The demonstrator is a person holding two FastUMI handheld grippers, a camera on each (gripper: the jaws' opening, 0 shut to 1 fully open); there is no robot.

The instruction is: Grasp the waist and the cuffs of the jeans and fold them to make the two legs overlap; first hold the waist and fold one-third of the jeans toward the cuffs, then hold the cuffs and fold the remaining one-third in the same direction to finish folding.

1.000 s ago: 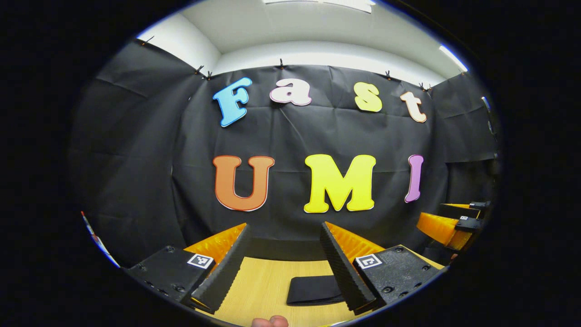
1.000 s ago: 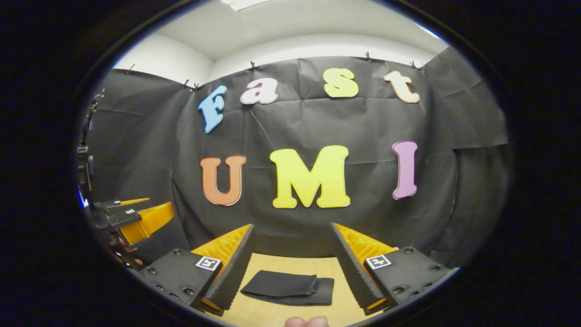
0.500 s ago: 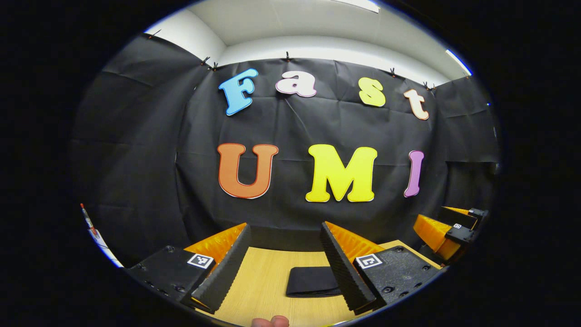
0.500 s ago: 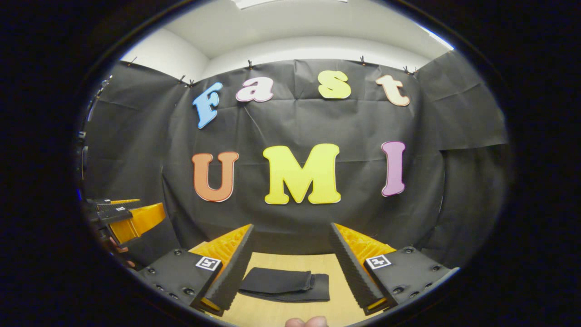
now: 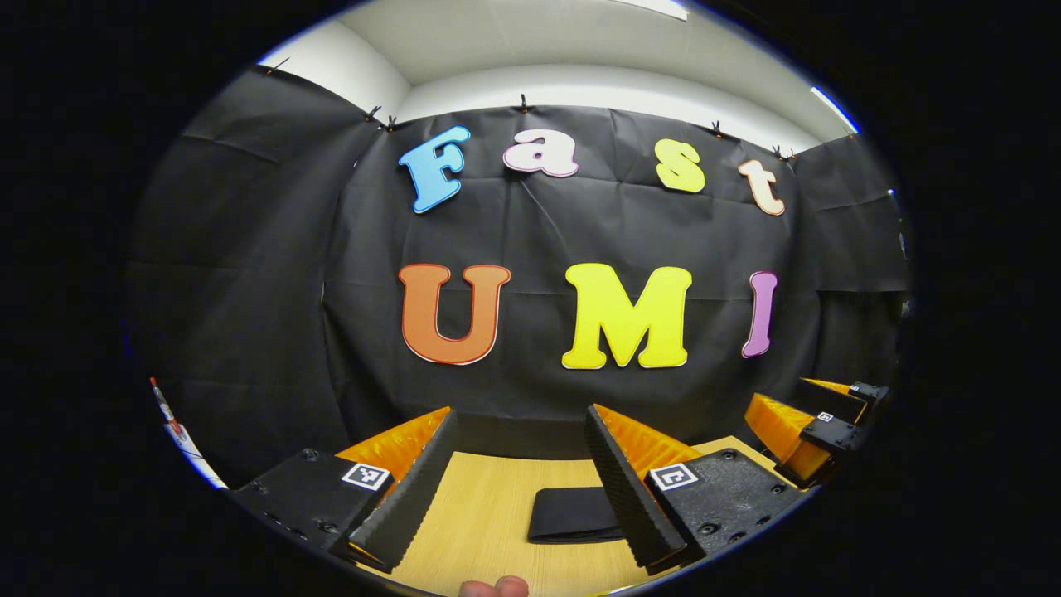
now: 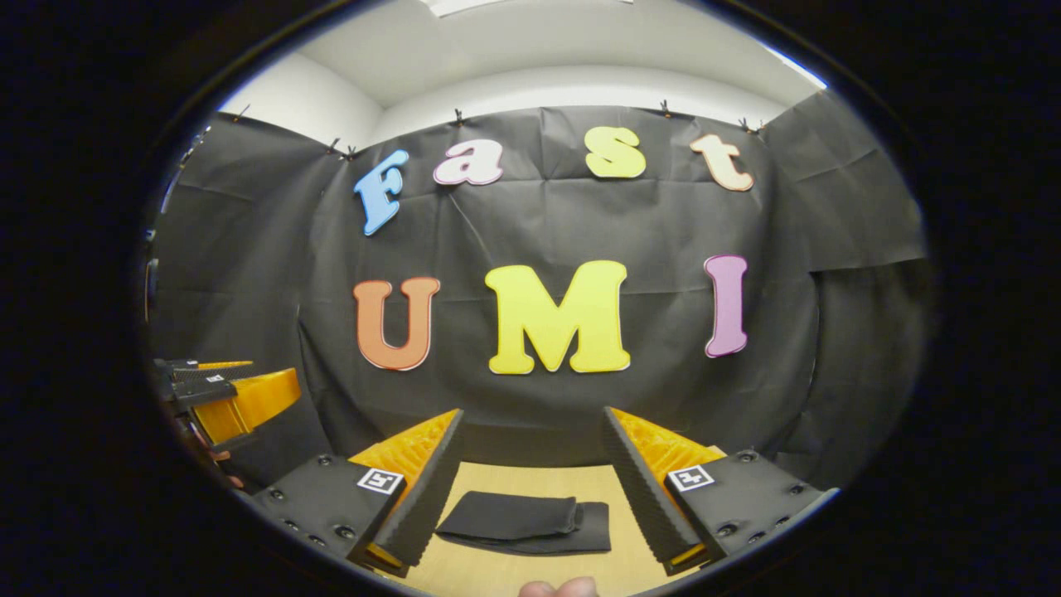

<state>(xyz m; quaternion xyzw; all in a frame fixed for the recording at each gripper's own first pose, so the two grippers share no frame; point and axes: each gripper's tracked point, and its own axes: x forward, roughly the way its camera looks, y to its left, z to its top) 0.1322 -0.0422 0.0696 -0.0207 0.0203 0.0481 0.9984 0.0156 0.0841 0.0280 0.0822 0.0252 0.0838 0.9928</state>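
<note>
The folded jeans (image 6: 524,522) lie flat on the wooden table (image 6: 497,572), at 6 o'clock in the right gripper view, long axis from 9 to 3 o'clock. The right gripper (image 6: 530,489) is above them, fingers spread, holding nothing. The left gripper (image 5: 518,489) is also spread and empty; the jeans (image 5: 572,516) are partly behind its finger.
</note>
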